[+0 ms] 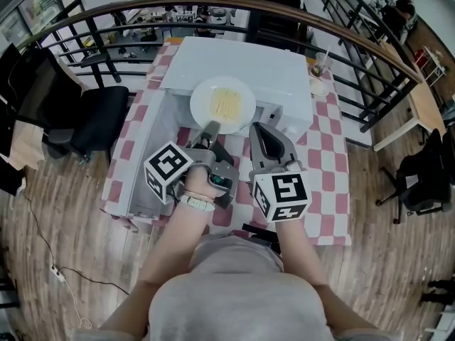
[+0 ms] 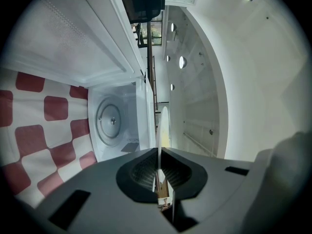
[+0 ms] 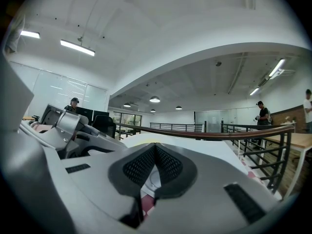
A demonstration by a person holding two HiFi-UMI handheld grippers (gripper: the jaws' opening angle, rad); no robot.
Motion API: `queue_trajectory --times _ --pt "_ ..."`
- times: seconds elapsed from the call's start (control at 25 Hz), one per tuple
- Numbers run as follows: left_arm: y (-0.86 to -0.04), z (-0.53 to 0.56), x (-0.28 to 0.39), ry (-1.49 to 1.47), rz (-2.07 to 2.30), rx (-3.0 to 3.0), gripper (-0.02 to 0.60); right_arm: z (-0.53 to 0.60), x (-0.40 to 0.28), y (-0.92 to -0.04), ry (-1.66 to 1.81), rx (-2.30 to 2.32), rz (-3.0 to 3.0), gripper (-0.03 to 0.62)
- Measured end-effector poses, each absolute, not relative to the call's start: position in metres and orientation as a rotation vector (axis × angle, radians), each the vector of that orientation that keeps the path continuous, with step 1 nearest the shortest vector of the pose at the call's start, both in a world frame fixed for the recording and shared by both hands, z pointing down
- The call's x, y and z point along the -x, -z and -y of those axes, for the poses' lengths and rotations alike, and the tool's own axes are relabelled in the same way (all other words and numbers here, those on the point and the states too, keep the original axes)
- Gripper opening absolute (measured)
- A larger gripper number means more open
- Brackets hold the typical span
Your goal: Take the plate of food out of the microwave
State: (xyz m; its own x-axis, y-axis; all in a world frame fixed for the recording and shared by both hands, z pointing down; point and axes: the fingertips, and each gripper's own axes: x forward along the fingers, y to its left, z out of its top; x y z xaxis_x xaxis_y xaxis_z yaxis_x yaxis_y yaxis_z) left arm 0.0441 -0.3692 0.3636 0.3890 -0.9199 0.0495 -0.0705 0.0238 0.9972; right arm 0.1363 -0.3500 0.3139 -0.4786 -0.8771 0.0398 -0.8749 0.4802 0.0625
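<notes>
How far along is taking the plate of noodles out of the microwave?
Done: the white microwave stands open and its glass turntable is bare. In hand: the left gripper is shut on the rim of the round white plate of yellow noodles, outside the cavity. Left: setting it down. The right gripper is shut, empty.

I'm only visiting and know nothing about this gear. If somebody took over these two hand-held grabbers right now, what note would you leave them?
Left gripper: shut on the rim of the plate of noodles.
Right gripper: shut, empty, beside the plate.
Microwave: open, and its turntable is bare.
Done: the plate is out of the cavity, held up in front of it.
Left: probably set the plate down on the checked table.
</notes>
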Motion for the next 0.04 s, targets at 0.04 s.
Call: queue_trajectory --times 0.04 --pt "-0.3628 0.3692 -0.0439 0.851 0.969 -1.395 0.012 0.3503 -0.1358 -0.3142 0.052 -1.567 2.645 0.025"
